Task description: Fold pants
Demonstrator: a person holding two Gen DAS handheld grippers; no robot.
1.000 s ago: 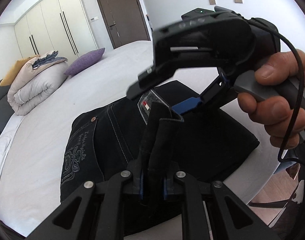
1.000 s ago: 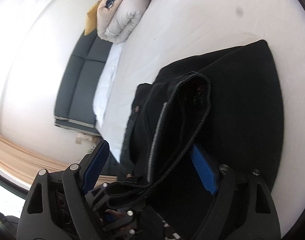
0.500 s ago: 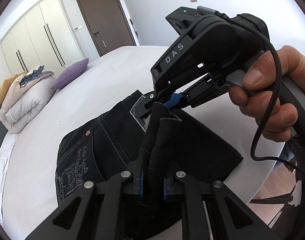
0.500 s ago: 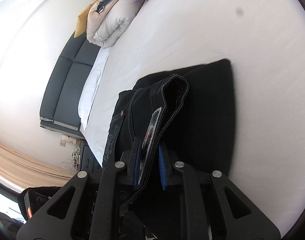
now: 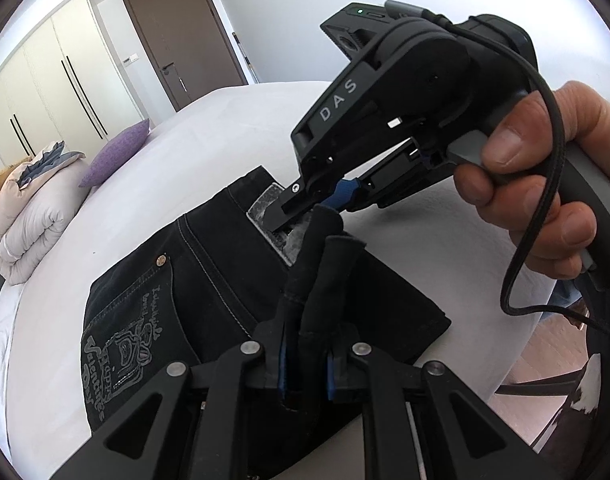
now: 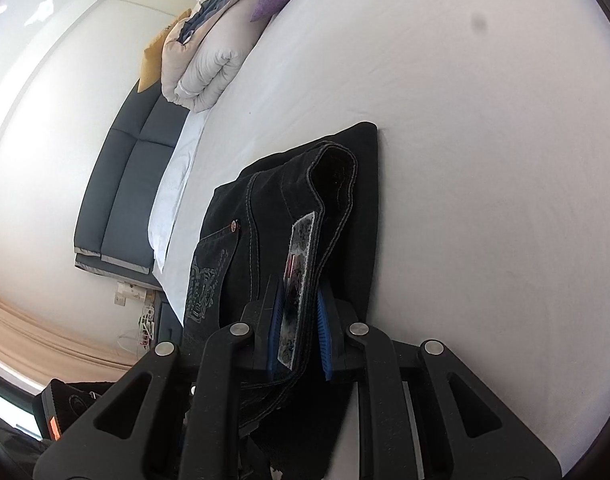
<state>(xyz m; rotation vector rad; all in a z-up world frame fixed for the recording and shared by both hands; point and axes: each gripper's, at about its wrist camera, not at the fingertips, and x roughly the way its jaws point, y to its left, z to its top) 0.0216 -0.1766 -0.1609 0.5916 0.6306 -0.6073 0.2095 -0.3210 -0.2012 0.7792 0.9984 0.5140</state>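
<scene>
White bedsheet [image 5: 233, 128] is overlaid by black denim pants [image 5: 209, 280], pinched by left gripper [image 5: 305, 364] low centre and right gripper [image 6: 299, 332], hand [image 5: 545, 200] gripped at right.

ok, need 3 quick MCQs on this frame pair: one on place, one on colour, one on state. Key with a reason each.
1. Where do the pants lie?
A. on the white bed
B. on the floor
C. on the sofa

2. What colour is the loose pillow near the folded duvet?
A. green
B. purple
C. red

3. What is the right claw doing?
A. hanging open above the bed
B. clamped on the pants' waistband
C. holding the pillow

Key: 1 A, white bed shows all round the dark fabric. 2 B, it is purple in both views. 3 B, the blue pads squeeze the waistband with its label between them.
</scene>
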